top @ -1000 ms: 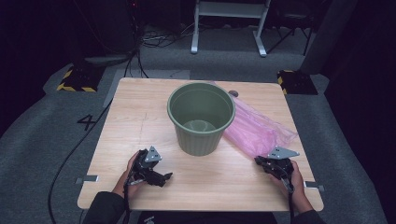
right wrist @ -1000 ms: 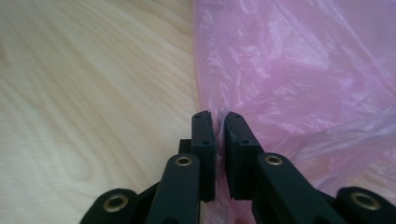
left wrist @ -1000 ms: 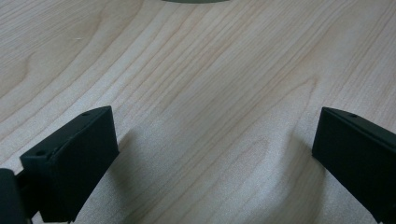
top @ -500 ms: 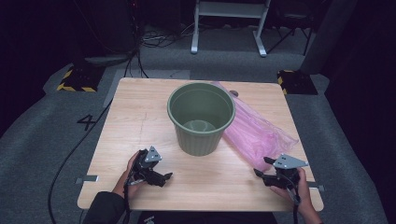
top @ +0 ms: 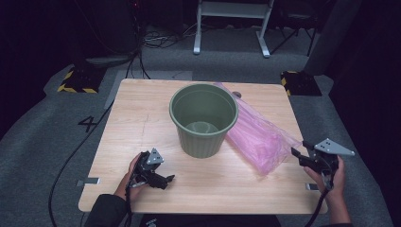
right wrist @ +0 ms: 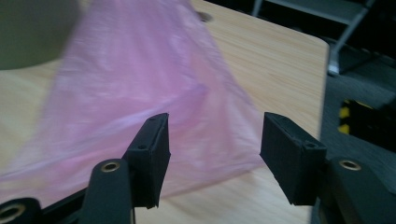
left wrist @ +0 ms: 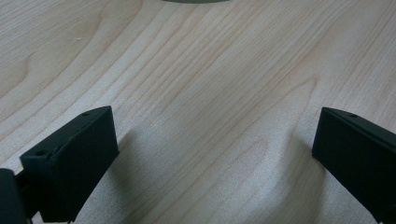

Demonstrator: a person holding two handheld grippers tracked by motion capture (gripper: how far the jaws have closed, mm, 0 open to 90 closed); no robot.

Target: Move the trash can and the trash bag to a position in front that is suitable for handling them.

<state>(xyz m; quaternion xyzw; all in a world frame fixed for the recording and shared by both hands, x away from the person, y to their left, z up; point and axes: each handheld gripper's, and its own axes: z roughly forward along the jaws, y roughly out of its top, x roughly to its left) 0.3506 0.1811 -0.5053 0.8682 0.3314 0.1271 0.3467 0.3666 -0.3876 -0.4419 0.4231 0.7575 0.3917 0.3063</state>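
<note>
At the near edge of the bench (top: 142, 118), your left tongs (top: 166, 179) lie low on the bare wood, held in your left hand (top: 135, 177). In the left gripper view their jaws stand wide apart, with wood grain alone between them and a sliver of green rim at the top edge. At the near right corner, your right tongs (top: 297, 153) hang just off the bench edge, held in your right hand (top: 326, 177), with the grey three-cornered plate on top. Their jaws have just been closing a little from a wider gap and stand partly open; in the right gripper view nothing lies between the pads (right wrist: 152, 154), and the near end of the pink plastic bag (right wrist: 140, 84) lies just beyond them. In the high view the pink plastic bag (top: 257, 137) lies flat and slanted on the right half of the bench, its near end close to your right tongs, its far end running behind the green bucket (top: 203, 120). The bucket stands upright at mid-bench, touching the bag's left edge. Beyond the bench, grey carpet, cables and a white frame's legs fade into the dark.
</note>
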